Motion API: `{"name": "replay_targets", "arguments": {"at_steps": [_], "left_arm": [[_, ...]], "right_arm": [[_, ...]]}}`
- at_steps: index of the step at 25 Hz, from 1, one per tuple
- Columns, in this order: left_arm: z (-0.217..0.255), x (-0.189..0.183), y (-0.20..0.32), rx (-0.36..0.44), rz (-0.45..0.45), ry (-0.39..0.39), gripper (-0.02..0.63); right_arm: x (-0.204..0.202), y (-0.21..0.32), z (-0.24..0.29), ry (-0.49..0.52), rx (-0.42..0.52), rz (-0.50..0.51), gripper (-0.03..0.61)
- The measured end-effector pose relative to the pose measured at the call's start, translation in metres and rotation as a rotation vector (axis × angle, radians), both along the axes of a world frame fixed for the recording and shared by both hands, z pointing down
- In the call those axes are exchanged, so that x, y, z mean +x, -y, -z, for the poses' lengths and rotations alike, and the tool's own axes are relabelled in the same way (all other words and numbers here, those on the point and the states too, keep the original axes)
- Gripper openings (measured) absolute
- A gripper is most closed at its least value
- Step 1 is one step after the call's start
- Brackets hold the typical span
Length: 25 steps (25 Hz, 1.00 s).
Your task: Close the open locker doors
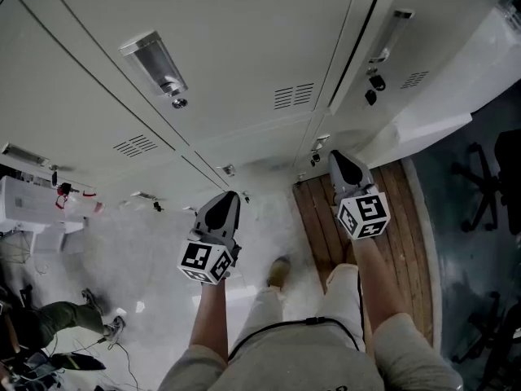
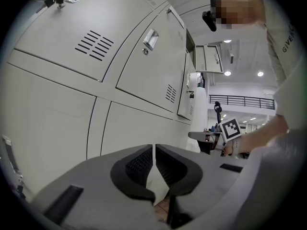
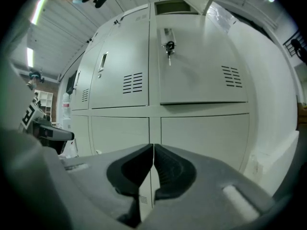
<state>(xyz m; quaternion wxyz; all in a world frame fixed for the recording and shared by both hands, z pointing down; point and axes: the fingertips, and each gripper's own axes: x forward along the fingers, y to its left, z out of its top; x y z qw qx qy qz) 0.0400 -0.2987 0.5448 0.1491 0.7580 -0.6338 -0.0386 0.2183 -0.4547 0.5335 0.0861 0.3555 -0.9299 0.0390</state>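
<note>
Both pairs of jaws are pressed together with nothing between them. The left gripper and the right gripper point at the grey lockers. On the right, near the right gripper, one locker door stands ajar, with keys in its lock. Above it an open compartment is dark inside; I cannot tell what is in it.

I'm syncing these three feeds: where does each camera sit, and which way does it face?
Head view: on the person's head, looking steeply down the lockers; legs, forearms, left gripper, right gripper show.
Left gripper view: rides that gripper, facing lockers along its shut fingers; person's arm at right.
Right gripper view: likewise, along its own shut fingers.
Shared: all three show the lockers.
</note>
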Motion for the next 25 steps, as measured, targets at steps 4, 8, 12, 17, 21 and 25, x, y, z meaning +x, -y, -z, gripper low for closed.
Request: {"name": "replay_targets", "arguments": {"at_steps": [4, 8, 12, 17, 21, 25], "left_arm": [[0.011, -0.009, -0.012, 0.013, 0.021, 0.012, 0.017], [0.025, -0.018, -0.026, 0.027, 0.05, 0.026, 0.017], [0.042, -0.027, -0.038, 0.05, 0.085, 0.037, 0.017], [0.061, -0.042, -0.052, 0.075, 0.125, 0.062, 0.017], [0.074, -0.052, -0.062, 0.096, 0.16, 0.075, 0.017], [0.085, -0.058, -0.071, 0.11, 0.179, 0.085, 0.017]], "right_arm": [[-0.005, -0.023, 0.008, 0.012, 0.001, 0.039, -0.002], [-0.013, -0.043, 0.024, 0.05, -0.004, 0.08, -0.002], [-0.021, -0.059, 0.041, 0.078, 0.002, 0.124, -0.002], [-0.027, -0.075, 0.061, 0.104, 0.012, 0.16, -0.002], [-0.034, -0.086, 0.071, 0.114, 0.023, 0.192, -0.002], [-0.037, -0.096, 0.083, 0.13, 0.034, 0.214, -0.002]]}}
